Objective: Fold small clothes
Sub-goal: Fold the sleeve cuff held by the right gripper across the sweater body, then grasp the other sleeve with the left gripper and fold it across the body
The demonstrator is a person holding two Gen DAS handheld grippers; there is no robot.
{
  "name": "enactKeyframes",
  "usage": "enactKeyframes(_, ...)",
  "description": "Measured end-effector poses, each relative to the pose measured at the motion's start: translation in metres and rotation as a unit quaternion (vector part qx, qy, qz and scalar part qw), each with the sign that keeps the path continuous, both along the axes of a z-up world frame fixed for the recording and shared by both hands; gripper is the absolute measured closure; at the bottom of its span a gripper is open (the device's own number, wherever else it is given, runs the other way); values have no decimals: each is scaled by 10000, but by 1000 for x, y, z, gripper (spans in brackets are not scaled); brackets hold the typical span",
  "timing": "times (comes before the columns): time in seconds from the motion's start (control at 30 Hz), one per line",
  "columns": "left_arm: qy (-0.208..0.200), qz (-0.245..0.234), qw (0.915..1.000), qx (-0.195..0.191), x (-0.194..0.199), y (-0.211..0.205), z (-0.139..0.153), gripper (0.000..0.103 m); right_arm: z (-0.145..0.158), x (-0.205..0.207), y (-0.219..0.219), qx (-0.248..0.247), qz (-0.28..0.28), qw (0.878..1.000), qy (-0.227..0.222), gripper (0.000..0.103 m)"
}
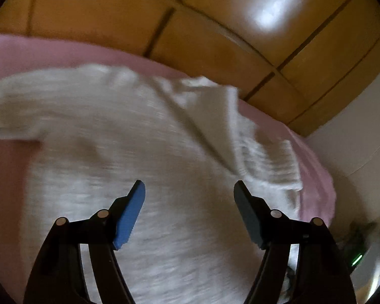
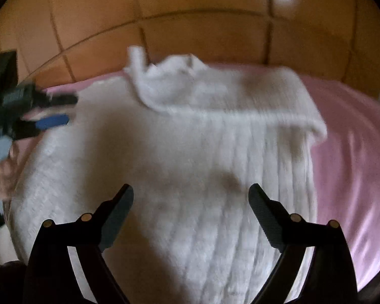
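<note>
A white knitted garment (image 1: pixel 129 131) lies spread on a pink sheet (image 1: pixel 38 50). In the right wrist view the same garment (image 2: pixel 190 167) fills the middle, with a sleeve part (image 2: pixel 215 93) folded across its far end. My left gripper (image 1: pixel 190 190) hovers over the garment, jaws apart, nothing between the blue pads. It also shows in the right wrist view as the left gripper (image 2: pixel 65 110) at the garment's left edge, a hand behind it. My right gripper (image 2: pixel 191 192) stands wide open above the cloth, empty.
The pink sheet (image 2: pixel 349 136) covers a raised surface whose far edge meets an orange tiled floor (image 2: pixel 190 30). A pale wall (image 1: pixel 362 131) and a device with a green light (image 1: pixel 357 259) sit at the right in the left wrist view.
</note>
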State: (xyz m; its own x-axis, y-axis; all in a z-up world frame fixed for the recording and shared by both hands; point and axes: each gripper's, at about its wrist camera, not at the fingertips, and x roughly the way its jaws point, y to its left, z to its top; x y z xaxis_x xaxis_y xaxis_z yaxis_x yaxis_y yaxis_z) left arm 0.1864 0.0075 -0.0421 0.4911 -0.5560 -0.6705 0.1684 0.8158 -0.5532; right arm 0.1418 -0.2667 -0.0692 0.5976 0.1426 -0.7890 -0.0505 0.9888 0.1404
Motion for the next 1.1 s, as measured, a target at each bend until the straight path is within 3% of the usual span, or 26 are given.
enactKeyframes(0.1,294,27,9993,-220,19,-21,-4,24,-10,-8,-6,157,-162,9997,-92,8)
enactKeyframes(0.23,488,368,9980,-168,50,-39,-19,27,-12,-18,-6,143,-162,9994,-263,3)
enactKeyframes(0.3,568,470,9972,-121,61,-40,-28,55,-14,-19,-2,79,-126,9994,-313,2)
enactKeyframes(0.33,621,489,9969,5,67,-41,-32,85,-14,-21,-3,73,-114,9993,-346,2)
enactKeyframes(0.37,645,473,9967,104,74,-40,-34,96,-13,-23,-3,89,-112,9993,-356,2)
enactKeyframes(0.47,249,520,9983,-90,76,-27,-15,97,-9,-25,-8,278,-91,9991,-320,3)
enactKeyframes(0.6,-332,620,9975,33,72,1,14,97,14,-34,-30,953,-197,9946,-355,3)
enactKeyframes(0.73,-309,604,9974,235,76,18,10,97,39,-28,-58,1291,-632,9877,-622,3)
enactKeyframes(0.9,-178,662,9962,531,76,19,-11,97,56,12,-83,1396,-1182,9801,-775,3)
enactKeyframes(1.03,-294,840,9915,947,76,22,-19,97,51,60,-82,1167,-1362,9818,-618,6)
enactKeyframes(1.1,-173,910,9902,1041,79,26,-26,97,32,82,-76,877,-1425,9856,-233,7)
